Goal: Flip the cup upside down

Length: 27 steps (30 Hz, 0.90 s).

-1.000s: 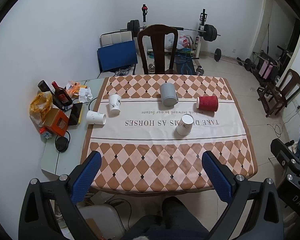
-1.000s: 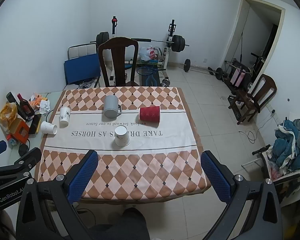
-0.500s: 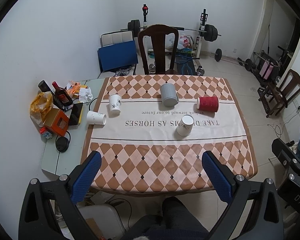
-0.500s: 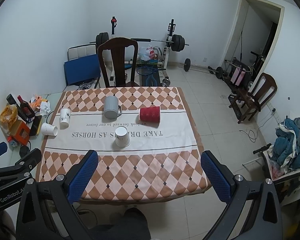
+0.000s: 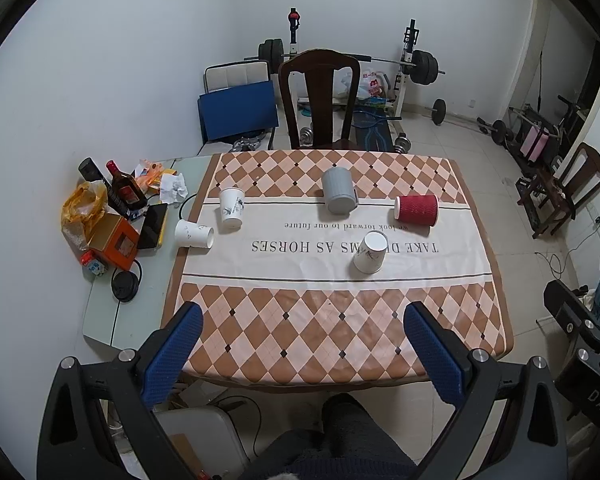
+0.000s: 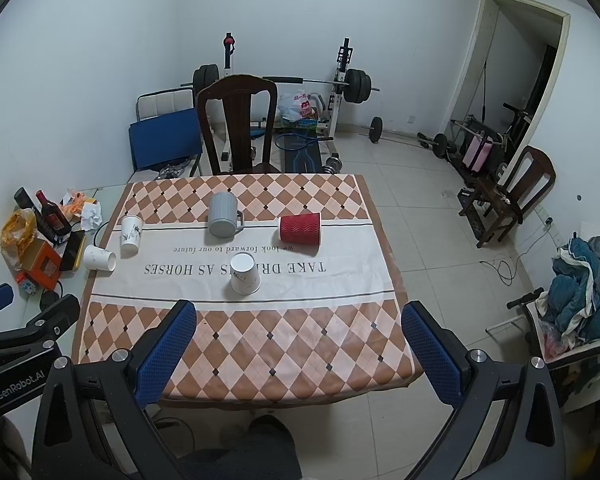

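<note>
Both hand-held grippers, left [image 5: 303,336] and right [image 6: 299,334], spread wide, gripping nothing, above near table [image 5: 332,344] edge. Red cup [image 5: 417,210] lying sideways, far right. Grey mug [image 5: 339,196] beside it.

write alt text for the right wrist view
Five cups sit on a diamond-patterned tablecloth: a red cup on its side, a grey mug and three white paper cups. The open right gripper hovers short of them.

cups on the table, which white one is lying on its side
The white cup at the cloth's left edge, mouth facing right. The other two white cups stand on end.
</note>
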Each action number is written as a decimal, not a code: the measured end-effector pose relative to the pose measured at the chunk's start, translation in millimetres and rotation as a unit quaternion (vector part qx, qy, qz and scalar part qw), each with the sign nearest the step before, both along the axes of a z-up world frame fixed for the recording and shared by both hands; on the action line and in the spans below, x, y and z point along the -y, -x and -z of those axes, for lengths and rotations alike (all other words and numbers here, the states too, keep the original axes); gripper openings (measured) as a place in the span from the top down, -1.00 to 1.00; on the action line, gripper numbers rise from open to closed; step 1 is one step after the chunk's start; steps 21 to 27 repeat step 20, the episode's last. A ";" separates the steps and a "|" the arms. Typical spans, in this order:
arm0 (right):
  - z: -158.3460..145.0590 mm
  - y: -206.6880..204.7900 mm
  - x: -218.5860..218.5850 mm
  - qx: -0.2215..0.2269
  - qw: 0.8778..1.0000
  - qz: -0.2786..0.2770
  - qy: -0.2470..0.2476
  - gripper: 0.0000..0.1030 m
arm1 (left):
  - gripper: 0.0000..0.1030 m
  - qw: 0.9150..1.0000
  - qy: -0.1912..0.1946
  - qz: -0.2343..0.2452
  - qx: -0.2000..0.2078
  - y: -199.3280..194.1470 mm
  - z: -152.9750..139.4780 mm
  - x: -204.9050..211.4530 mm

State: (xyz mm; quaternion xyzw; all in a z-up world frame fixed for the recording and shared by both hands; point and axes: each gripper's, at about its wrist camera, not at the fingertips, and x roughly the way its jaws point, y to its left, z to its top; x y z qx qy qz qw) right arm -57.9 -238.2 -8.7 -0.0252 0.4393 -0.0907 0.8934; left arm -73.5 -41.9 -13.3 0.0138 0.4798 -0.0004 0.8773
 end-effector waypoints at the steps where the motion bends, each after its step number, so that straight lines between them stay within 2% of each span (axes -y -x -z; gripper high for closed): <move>1: 0.2 0.0 0.3 0.000 1.000 0.001 0.000 -1.00 | -0.99 1.000 -0.001 0.000 0.000 -0.1 -0.1 0.2; 27: -9.6 -7.6 -7.2 0.004 1.000 -0.004 -0.003 -1.00 | -0.99 1.000 0.004 0.002 0.005 -2.5 -4.2 -4.4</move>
